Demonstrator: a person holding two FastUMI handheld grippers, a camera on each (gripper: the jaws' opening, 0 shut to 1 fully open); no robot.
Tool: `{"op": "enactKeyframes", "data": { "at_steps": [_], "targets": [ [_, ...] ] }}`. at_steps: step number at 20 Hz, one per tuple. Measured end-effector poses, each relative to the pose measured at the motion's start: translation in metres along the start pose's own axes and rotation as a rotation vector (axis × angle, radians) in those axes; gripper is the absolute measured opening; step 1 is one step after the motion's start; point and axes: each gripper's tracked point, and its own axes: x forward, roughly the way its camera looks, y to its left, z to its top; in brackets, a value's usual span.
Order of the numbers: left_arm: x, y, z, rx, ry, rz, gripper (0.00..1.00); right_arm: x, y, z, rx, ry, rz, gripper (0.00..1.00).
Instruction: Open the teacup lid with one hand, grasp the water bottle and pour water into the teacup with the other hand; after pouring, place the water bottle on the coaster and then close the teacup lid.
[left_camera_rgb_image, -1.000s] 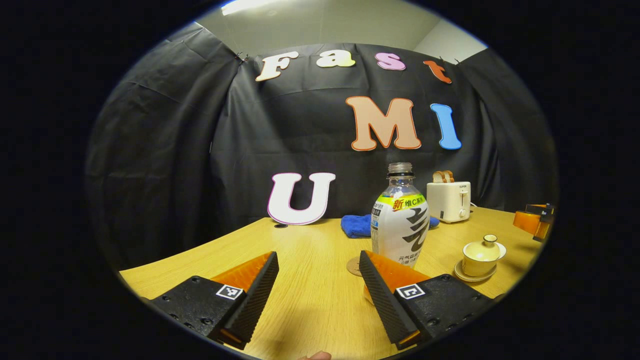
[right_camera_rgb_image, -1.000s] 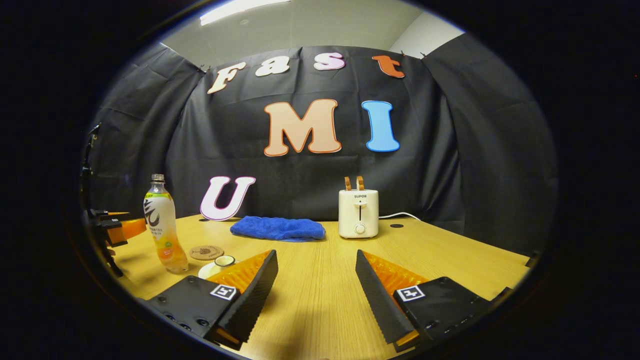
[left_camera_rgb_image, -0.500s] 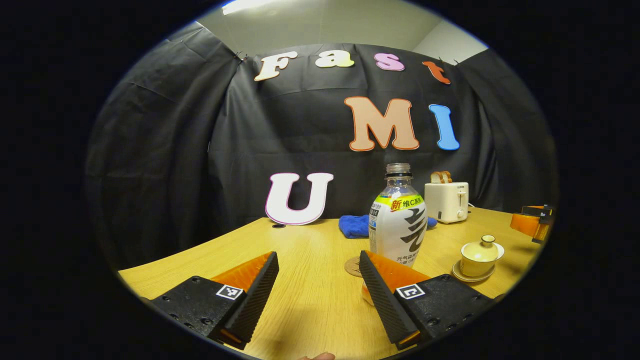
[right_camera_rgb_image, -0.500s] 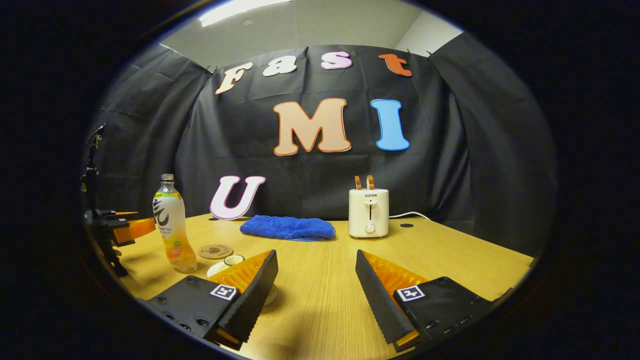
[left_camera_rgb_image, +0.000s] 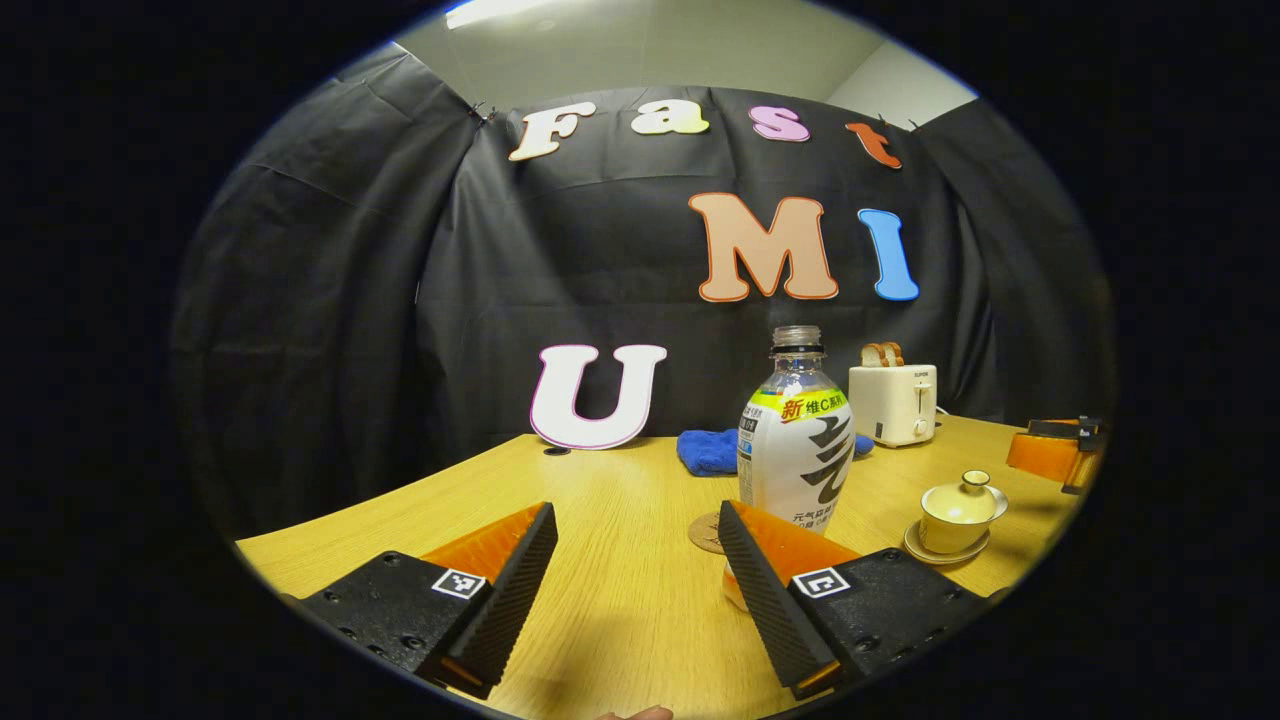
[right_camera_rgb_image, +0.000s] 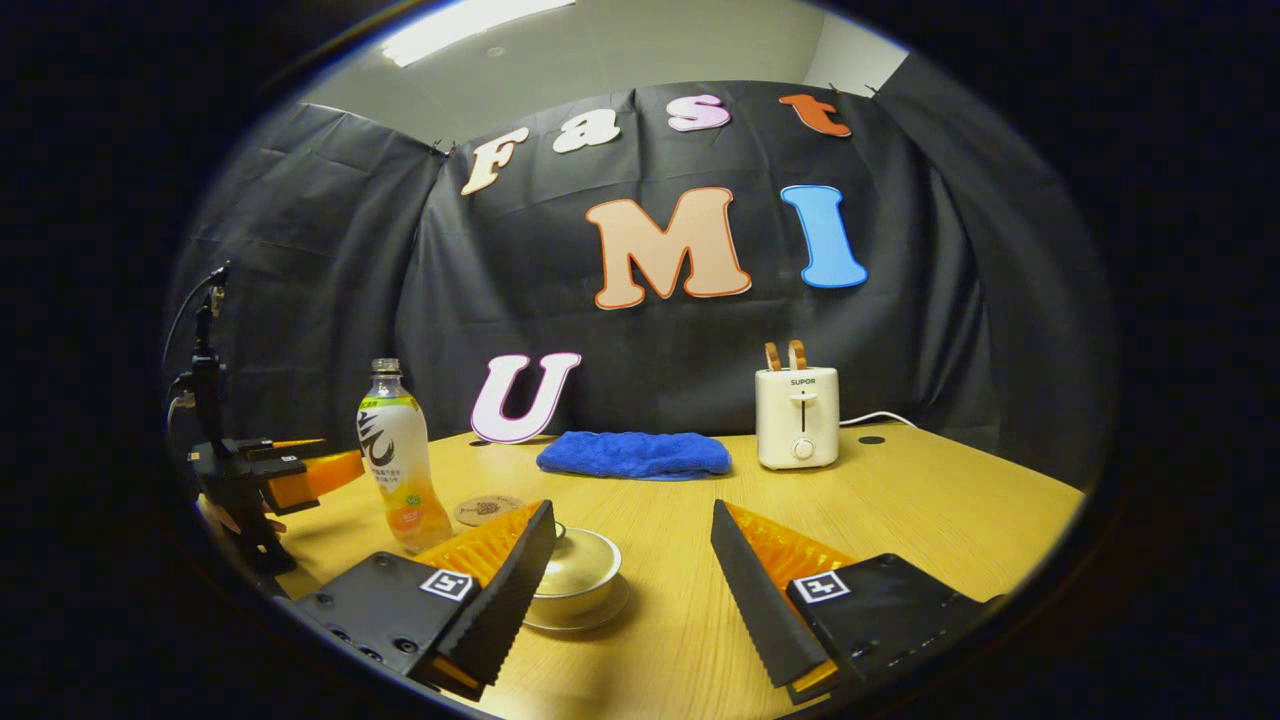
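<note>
**Both grippers open, closing in on cup and bottle**

On the table (right_camera_rgb_image: 900, 520), nothing is gripped yet. The right gripper (right_camera_rgb_image: 630, 585) has its jaws wide apart, with the cup (right_camera_rgb_image: 575, 575) low between them, close against the left finger and partly hidden by it. The lid is on, judging from the left gripper view, where the lid (left_camera_rgb_image: 962, 495) with its knob caps the cup on its saucer. The left gripper (left_camera_rgb_image: 635, 585) is also spread wide, and the bottle (left_camera_rgb_image: 797, 440) stands upright just behind its right finger, not between the 2 fingers.

To do this step well, I judge the right gripper should shift left until the knob sits midway between its fingers, then close on the knob alone and lift straight up so the cup stays on the saucer. The left gripper should likewise centre on the bottle's body before closing; the bottle looks uncapped, so a firm squeeze could push liquid out.

The right gripper view shows the coaster (right_camera_rgb_image: 487, 510) clearly, lying flat just behind the bottle (right_camera_rgb_image: 398, 460), and the left gripper (right_camera_rgb_image: 300, 470) reaching in beside it. The left gripper view gives the lid's knob and a sliver of the coaster (left_camera_rgb_image: 706, 533).
</note>
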Motion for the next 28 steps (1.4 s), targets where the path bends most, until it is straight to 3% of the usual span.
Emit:
{"op": "enactKeyframes", "data": {
  "at_steps": [3, 4, 5, 8, 9, 10, 13, 17, 22, 28],
  "targets": [
    [0.0, 0.0, -0.001, 0.0, 0.0, -0.002, 0.95, 0.007, 0.015, -0.001, -0.05, 0.021, 0.027, 0.95],
    [0.0, -0.001, 0.0, 0.0, 0.0, -0.006, 0.95, 0.009, 0.019, -0.001, -0.065, 0.024, 0.033, 0.99],
    [0.001, -0.002, -0.001, 0.0, 0.0, -0.008, 0.95, 0.013, 0.025, -0.001, -0.079, 0.028, 0.043, 0.95],
    [0.0, -0.001, 0.0, -0.001, 0.0, -0.01, 0.95, 0.02, 0.036, -0.012, -0.114, 0.06, 0.059, 0.99],
    [0.0, -0.002, -0.001, -0.001, 0.0, -0.01, 0.95, 0.021, 0.04, -0.013, -0.118, 0.07, 0.067, 0.95],
    [0.0, -0.002, -0.001, -0.001, 0.0, -0.012, 0.94, 0.023, 0.044, -0.015, -0.122, 0.078, 0.074, 0.99],
    [0.001, -0.002, 0.0, -0.001, 0.0, -0.017, 0.94, 0.026, 0.05, -0.017, -0.144, 0.09, 0.08, 0.95],
    [0.001, -0.003, 0.0, -0.001, 0.001, -0.019, 0.95, 0.033, 0.053, -0.022, -0.162, 0.107, 0.076, 0.77],
    [0.001, -0.002, 0.0, -0.001, 0.001, -0.012, 0.95, 0.035, 0.058, -0.032, -0.17, 0.154, 0.082, 0.76],
    [0.001, -0.002, 0.0, -0.001, 0.0, -0.014, 0.95, 0.042, 0.056, -0.027, -0.198, 0.114, 0.064, 0.44]
  ]
}}
